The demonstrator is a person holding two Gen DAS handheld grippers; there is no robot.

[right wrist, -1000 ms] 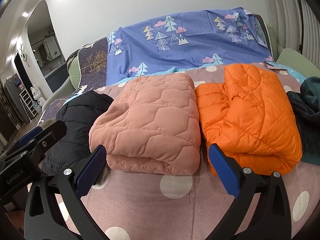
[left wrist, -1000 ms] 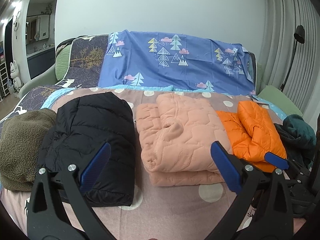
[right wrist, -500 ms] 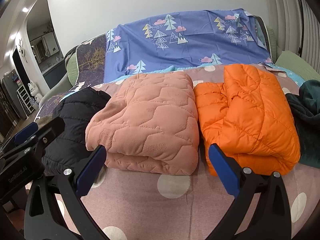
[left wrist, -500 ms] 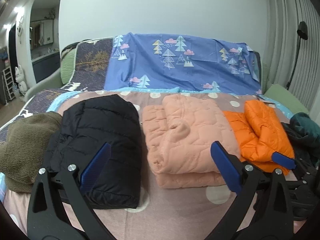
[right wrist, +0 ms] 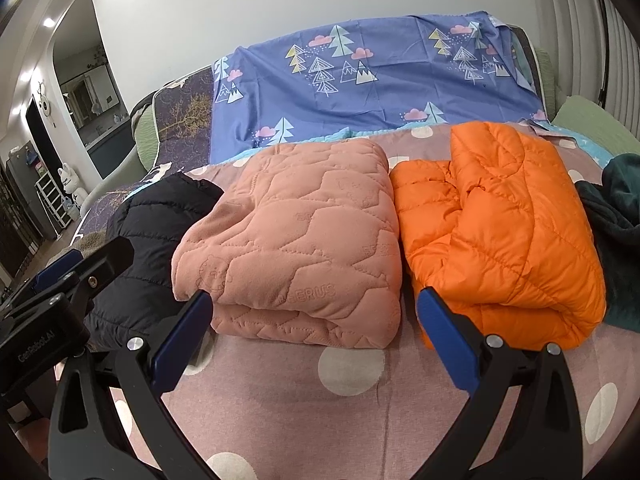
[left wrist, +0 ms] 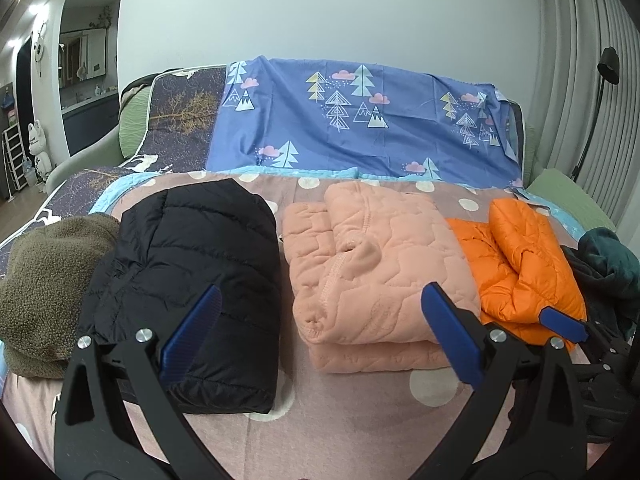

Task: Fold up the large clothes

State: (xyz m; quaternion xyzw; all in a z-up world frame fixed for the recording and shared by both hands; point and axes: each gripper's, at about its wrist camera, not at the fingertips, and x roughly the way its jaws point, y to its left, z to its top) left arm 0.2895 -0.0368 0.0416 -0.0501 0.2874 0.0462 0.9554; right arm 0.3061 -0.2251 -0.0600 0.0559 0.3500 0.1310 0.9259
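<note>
Folded clothes lie in a row on a pink polka-dot bedspread [left wrist: 340,420]: an olive fleece [left wrist: 44,292], a black puffer jacket [left wrist: 192,280], a peach quilted jacket [left wrist: 380,276] and an orange puffer jacket [left wrist: 524,272]. My left gripper [left wrist: 320,328] is open and empty, just short of the black and peach jackets. My right gripper [right wrist: 312,324] is open and empty in front of the peach jacket [right wrist: 296,236] and the orange jacket [right wrist: 500,232]. The black jacket [right wrist: 156,240] shows at the left there.
A dark teal garment [right wrist: 616,232] lies crumpled at the right edge. A blue sheet with tree prints [left wrist: 360,120] covers the backrest. A floor lamp [left wrist: 600,100] stands at the right by the curtain. A doorway [left wrist: 80,92] opens at the left.
Both grippers have drawn back and risen slightly, and the left view has turned a little leftward. The clothes have not moved. Both grippers stay open.
</note>
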